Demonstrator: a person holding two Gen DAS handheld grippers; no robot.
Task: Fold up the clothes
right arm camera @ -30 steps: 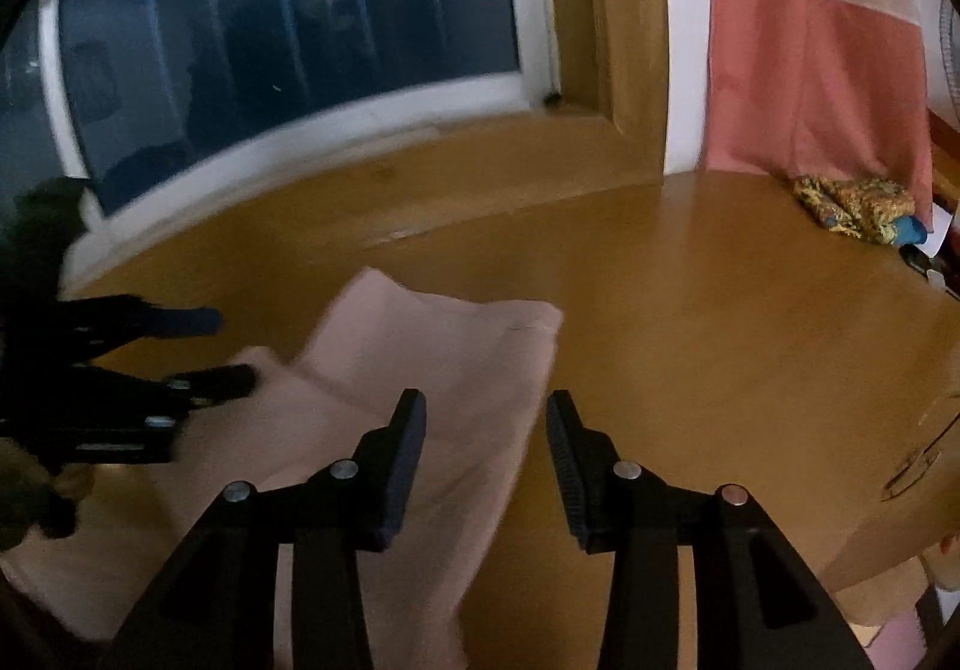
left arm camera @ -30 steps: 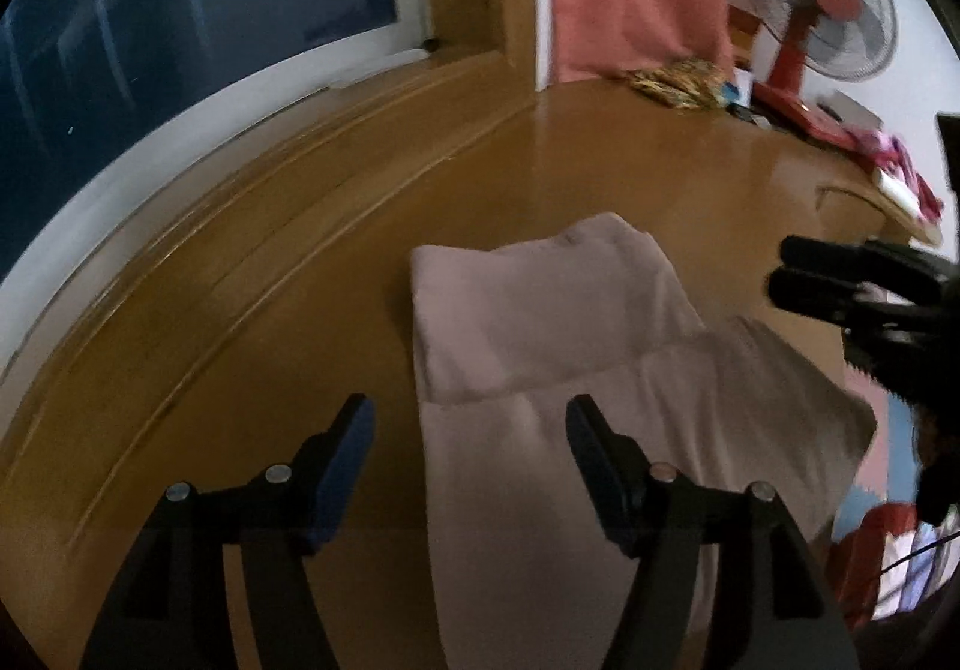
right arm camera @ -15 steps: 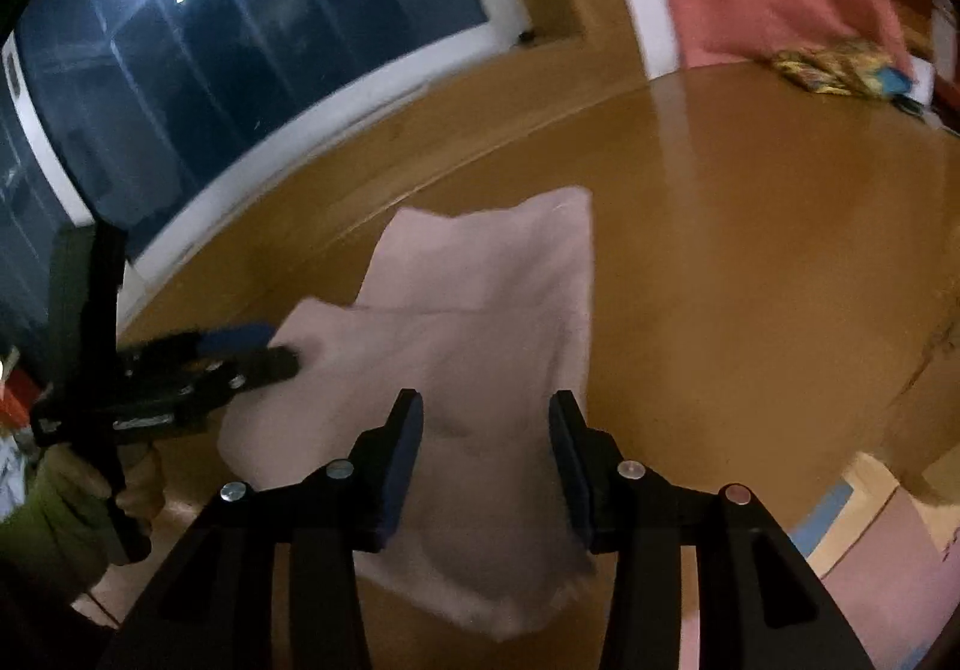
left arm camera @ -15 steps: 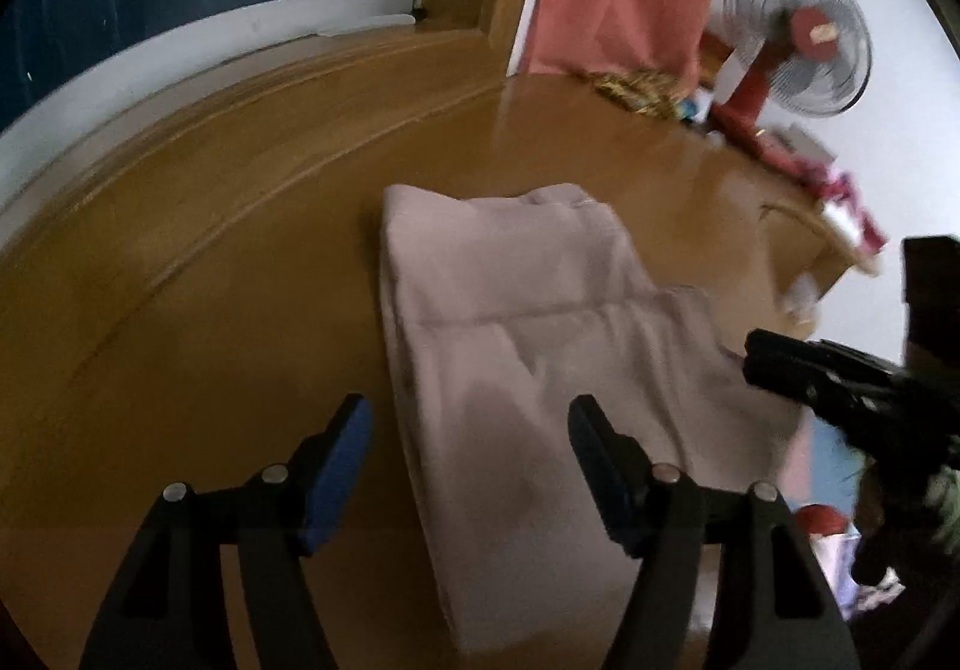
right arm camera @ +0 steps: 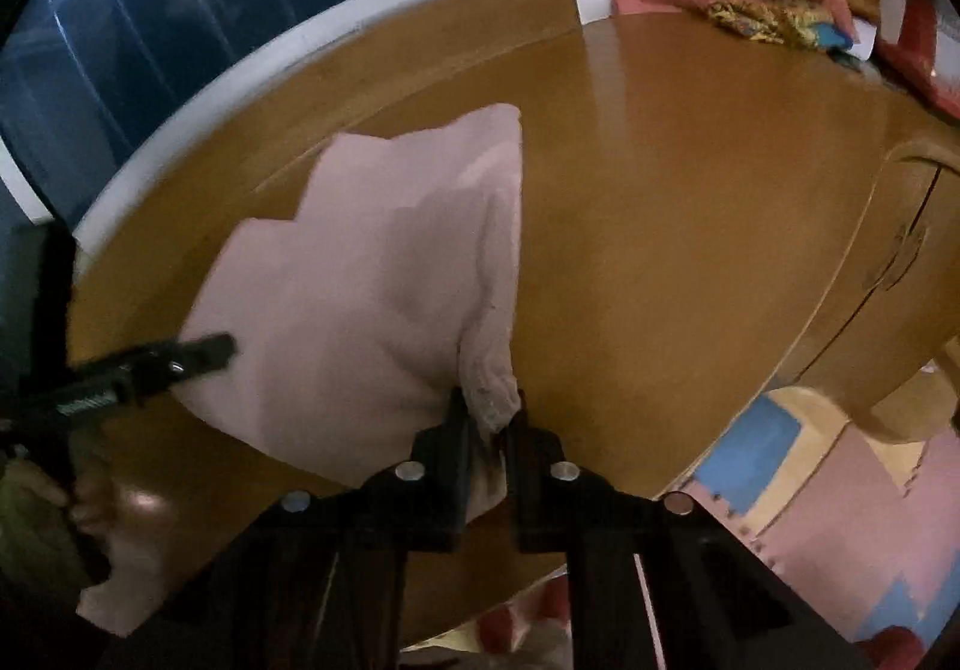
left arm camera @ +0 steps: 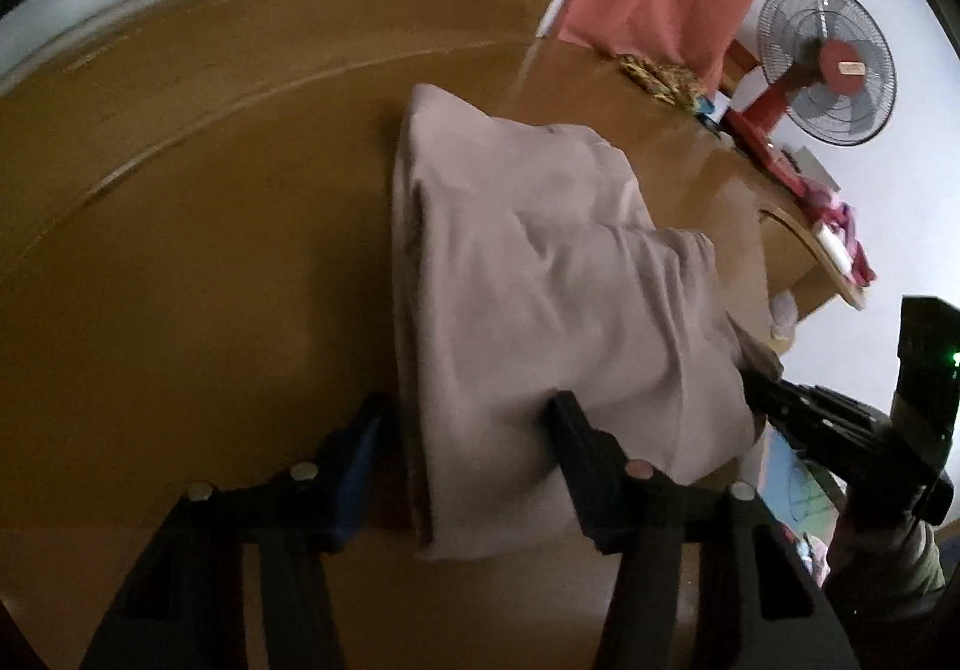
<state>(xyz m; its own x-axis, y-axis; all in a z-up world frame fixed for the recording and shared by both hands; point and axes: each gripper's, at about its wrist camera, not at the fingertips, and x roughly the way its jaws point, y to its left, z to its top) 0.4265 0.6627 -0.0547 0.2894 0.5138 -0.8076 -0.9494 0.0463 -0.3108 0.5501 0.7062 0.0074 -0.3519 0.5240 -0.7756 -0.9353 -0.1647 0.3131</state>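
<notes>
Tabletop first: the broad, glossy honey-brown wooden table (left arm camera: pixel 198 262) fills both views, and on it lies the pale pink soft cotton garment (left arm camera: pixel 540 280), already doubled into layers, running from the centre of the left wrist frame down to its lower middle, with one end sagging over the near table edge at the lower left of the right wrist frame. In the right wrist frame's lower centre the black two-finger right gripper (right arm camera: pixel 487 418) is pinched almost closed on a bunched corner of that cloth, the fabric squeezed between its jaws. The black left gripper with blue pads (left arm camera: pixel 468 430) stands wide apart at the bottom of its own frame, straddling the near edge of the cloth without pressing on it; nothing is in its hold. To my eye a fold is under way from the right-hand corner. Doing it well probably means the left one pinching the matching corner through all layers, so both corners rise level. Lift only enough to clear the table; then carry the edge across evenly, since one-sided pulling would likely skew the stack or drag the hanging end off.
</notes>
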